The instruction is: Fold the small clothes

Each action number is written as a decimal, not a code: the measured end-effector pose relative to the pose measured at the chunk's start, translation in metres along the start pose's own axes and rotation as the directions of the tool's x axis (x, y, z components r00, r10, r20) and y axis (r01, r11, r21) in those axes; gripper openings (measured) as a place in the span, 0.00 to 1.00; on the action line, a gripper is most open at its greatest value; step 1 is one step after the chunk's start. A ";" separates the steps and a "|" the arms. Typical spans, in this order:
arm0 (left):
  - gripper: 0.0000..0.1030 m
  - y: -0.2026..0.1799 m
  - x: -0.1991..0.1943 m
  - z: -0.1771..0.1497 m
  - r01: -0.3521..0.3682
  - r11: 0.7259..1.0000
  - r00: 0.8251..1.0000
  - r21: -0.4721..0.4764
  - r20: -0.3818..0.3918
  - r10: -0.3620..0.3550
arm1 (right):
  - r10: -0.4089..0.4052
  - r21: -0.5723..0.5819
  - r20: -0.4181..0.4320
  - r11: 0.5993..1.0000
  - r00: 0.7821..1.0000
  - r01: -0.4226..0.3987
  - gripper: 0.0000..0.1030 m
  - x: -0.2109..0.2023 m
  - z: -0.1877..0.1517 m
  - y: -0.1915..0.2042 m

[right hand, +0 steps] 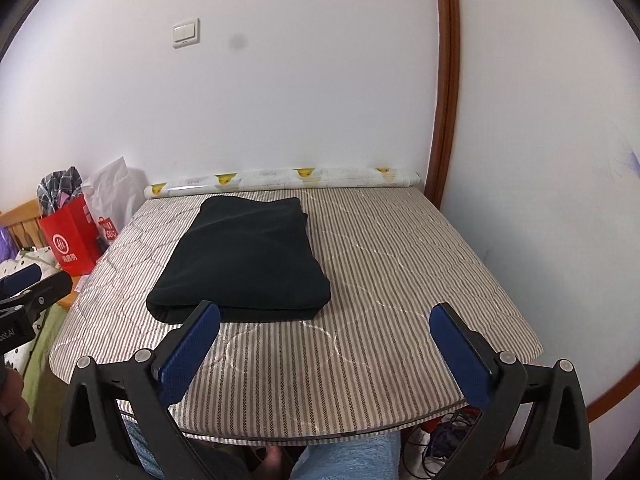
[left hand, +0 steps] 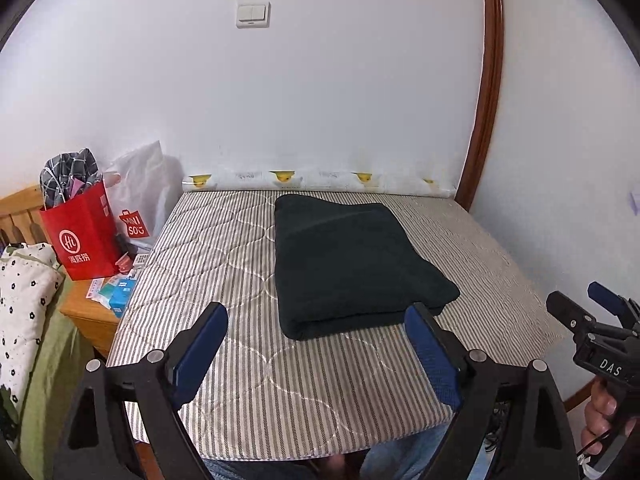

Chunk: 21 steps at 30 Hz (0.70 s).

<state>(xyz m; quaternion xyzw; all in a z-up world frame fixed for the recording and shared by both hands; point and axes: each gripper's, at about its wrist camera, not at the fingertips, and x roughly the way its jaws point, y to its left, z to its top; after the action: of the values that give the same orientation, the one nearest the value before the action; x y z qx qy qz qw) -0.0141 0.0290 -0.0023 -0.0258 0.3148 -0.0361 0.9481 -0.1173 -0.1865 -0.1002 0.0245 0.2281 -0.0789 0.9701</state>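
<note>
Both claws hang spread wide and hold nothing, above the near edge of the striped pad (left hand: 248, 380). Ahead of the left claw (left hand: 316, 316), just past its right fingertip, lies the folded dark cloth (left hand: 352, 264): a thick rectangle, its long axis running away from the claw toward the wall, the rounded fold at the near end and the far end close to the duck-print roll (left hand: 320, 178). From the right claw (right hand: 325, 318) the same cloth (right hand: 244, 256) sits ahead and to the left, its near edge just behind the left fingertip. Well left of both claws stands a red bag (left hand: 86, 236). The right claw (left hand: 588, 304) shows at the left view's right edge.
</note>
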 end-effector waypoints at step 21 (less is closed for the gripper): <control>0.87 -0.005 0.004 -0.004 0.011 1.000 1.000 -0.005 -0.016 -0.011 | -0.013 -0.001 0.000 1.000 1.000 0.013 1.00 -0.003 0.000 -0.009</control>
<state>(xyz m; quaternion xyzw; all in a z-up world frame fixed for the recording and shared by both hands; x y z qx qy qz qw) -0.0137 0.0239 -0.0075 -0.0297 0.3224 -0.0408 0.9453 -0.1213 -0.1955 -0.0992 0.0225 0.2283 -0.0854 0.9696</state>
